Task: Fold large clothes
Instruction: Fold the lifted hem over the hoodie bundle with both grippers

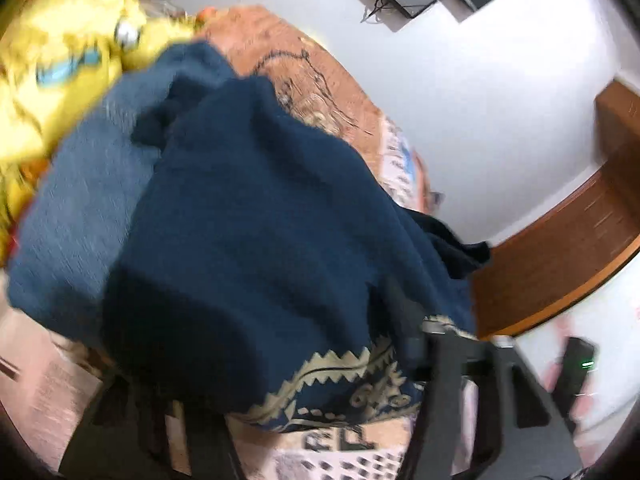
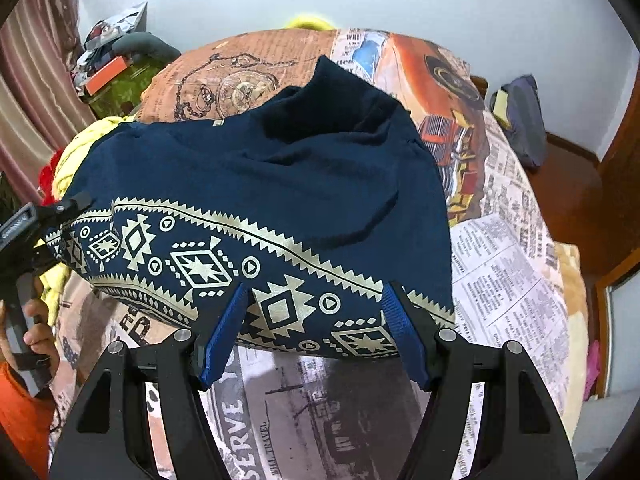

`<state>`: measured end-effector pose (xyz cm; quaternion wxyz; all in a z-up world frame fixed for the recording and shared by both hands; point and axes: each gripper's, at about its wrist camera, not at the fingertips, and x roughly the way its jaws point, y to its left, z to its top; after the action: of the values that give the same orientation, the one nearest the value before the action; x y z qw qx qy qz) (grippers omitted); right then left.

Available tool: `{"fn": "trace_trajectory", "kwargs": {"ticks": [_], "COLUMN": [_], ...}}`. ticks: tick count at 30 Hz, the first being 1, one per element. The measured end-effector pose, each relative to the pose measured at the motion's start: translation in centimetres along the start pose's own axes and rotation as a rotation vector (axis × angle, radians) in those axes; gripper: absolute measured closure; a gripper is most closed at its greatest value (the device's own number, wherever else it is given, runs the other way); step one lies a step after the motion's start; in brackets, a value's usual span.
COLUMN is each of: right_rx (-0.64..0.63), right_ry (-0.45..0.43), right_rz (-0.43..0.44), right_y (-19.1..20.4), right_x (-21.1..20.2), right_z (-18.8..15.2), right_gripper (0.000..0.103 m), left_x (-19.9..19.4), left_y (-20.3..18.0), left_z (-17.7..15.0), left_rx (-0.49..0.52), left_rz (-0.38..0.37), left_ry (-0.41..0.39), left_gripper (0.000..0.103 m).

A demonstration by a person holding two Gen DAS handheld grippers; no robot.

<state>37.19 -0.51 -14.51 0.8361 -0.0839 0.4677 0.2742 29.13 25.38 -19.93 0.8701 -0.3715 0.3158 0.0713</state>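
Note:
A large navy garment (image 2: 280, 184) with a gold geometric border lies on the bed. In the left wrist view the same navy garment (image 1: 256, 240) fills the frame and drapes over my left gripper (image 1: 280, 420), whose fingers are mostly hidden under the cloth. In the right wrist view my left gripper (image 2: 70, 206) pinches the garment's left edge and lifts it. My right gripper (image 2: 316, 336) is open, its blue pads (image 2: 224, 336) spread at the patterned hem with cloth between them.
The bed has a newspaper-and-truck print sheet (image 2: 500, 264). A yellow plush toy (image 1: 68, 60) and yellow cloth (image 2: 76, 152) lie at the left. Clutter (image 2: 112, 56) sits beyond the bed, a wooden floor (image 2: 568, 184) at right.

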Motion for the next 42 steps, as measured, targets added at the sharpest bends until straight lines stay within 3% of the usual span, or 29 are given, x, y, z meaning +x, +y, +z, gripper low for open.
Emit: {"fn": "trace_trajectory", "kwargs": {"ticks": [1,2,9,14,20,24,26,27,28,29,30,31,37,42], "right_rx": [0.007,0.013,-0.023,-0.078,-0.122,-0.145,-0.158,-0.159,-0.16,-0.162,-0.169,-0.175,-0.153,-0.017], "right_ry": [0.002,0.001,-0.069,-0.095,0.026,0.063,0.059,0.068,0.071,0.071,0.07,0.066,0.038,-0.006], "right_rz": [0.004,0.01,0.064,0.087,0.106,0.102,0.109,0.119,0.125,0.126,0.125,0.123,0.128,0.16], "right_y": [0.1,0.2,3.5,7.1,10.1,10.9,11.1,11.0,10.9,10.8,10.9,11.0,10.3,8.4], "right_x": [0.0,-0.1,-1.9,-0.9,4.7,6.8,6.8,6.8,6.8,6.8,6.7,6.6,6.5,5.3], "right_z": [0.0,0.1,2.8,5.0,4.5,3.5,3.4,3.3,3.3,3.3,3.2,3.1,2.7,1.9], "right_gripper": [0.037,0.037,0.037,0.035,0.034,0.026,0.024,0.023,0.023,0.022,0.021,0.021,0.02,0.02], "left_x": [0.1,-0.4,-6.8,-6.6,-4.8,-3.2,-2.5,-2.2,-1.8,-1.5,-1.2,-0.9,-1.1,-0.1], "left_y": [-0.9,-2.1,-7.0,-8.1,-6.8,-6.2,-5.6,-5.1,-4.3,-3.8,-3.4,-3.3,-8.0,-15.6], "left_z": [0.2,0.4,2.4,3.0,2.2,1.7,1.7,1.9,2.2,2.4,2.7,2.8,2.8,2.8], "left_rx": [0.043,0.098,0.276,0.374,0.398,0.411,0.384,0.361,0.312,0.283,0.256,0.252,0.38,0.461], "left_rz": [0.05,0.094,0.131,0.22,0.269,0.324,0.358,0.363,0.354,0.344,0.336,0.339,0.371,0.157], "left_ry": [-0.018,-0.04,-0.239,-0.243,-0.182,-0.133,-0.114,-0.101,-0.086,-0.084,-0.08,-0.071,-0.119,-0.099], "left_gripper": [0.083,0.087,0.096,0.096,0.096,0.094,0.08,0.063,0.059,0.063,0.07,0.086,0.095,0.095]}}
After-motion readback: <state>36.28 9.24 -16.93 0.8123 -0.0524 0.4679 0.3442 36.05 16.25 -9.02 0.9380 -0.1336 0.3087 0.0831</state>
